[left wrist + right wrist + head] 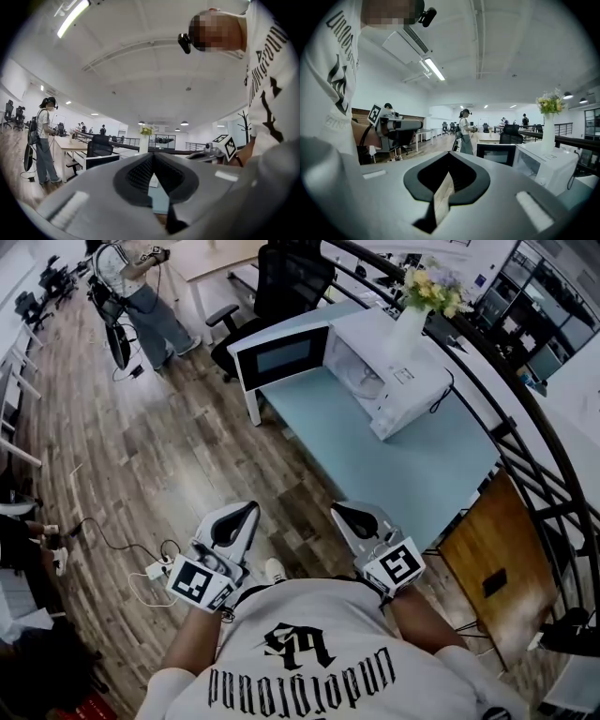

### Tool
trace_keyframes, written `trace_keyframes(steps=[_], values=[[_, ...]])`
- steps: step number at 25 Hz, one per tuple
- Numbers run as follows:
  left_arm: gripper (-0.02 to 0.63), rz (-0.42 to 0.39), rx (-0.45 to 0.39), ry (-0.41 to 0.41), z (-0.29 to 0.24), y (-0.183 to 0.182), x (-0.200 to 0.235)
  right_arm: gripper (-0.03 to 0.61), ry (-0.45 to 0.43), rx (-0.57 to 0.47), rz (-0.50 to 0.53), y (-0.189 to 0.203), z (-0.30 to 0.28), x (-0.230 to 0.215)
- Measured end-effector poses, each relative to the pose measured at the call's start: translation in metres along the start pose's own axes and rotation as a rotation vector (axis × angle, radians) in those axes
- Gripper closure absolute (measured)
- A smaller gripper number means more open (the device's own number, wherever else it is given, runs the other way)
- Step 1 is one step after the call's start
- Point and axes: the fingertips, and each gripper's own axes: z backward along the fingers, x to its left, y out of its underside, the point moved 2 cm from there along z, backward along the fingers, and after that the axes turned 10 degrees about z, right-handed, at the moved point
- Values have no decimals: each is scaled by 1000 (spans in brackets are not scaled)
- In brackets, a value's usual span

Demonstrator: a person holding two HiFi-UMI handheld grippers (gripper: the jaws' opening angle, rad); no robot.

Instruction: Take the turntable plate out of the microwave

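Note:
The white microwave [394, 381] stands on a pale blue table [394, 460] with its door [279, 356] swung open to the left. Its pale cavity [361, 376] faces me, but I cannot make out the turntable plate inside. Both grippers are held close to my body over the wooden floor, well short of the table. The left gripper [251, 506] and the right gripper [339, 509] are shut, with nothing between their jaws. In the right gripper view, the microwave [548, 166] and its door [496, 153] lie ahead on the right, beyond the shut right gripper [449, 154]. The left gripper [153, 154] likewise points level towards the table.
A white vase of flowers [412, 310] stands on top of the microwave. A black office chair [281, 282] is behind the table, with a dark railing [525, 418] to the right. A person [141, 296] stands far left. A power strip and cables [150, 570] lie on the floor.

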Motion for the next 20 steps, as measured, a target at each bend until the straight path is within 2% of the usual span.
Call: trace_keyframes(steps=[4,9,20], values=[[565,-11,12,24,3,-6,35,575,29,9,-15,-2,-30,0],[565,13,35,25,-7,2,70,575,50,35,-21,2,-55,-11],[565,3,74,56,-78,4,124,575,82,59,-72,36,-102,-80]])
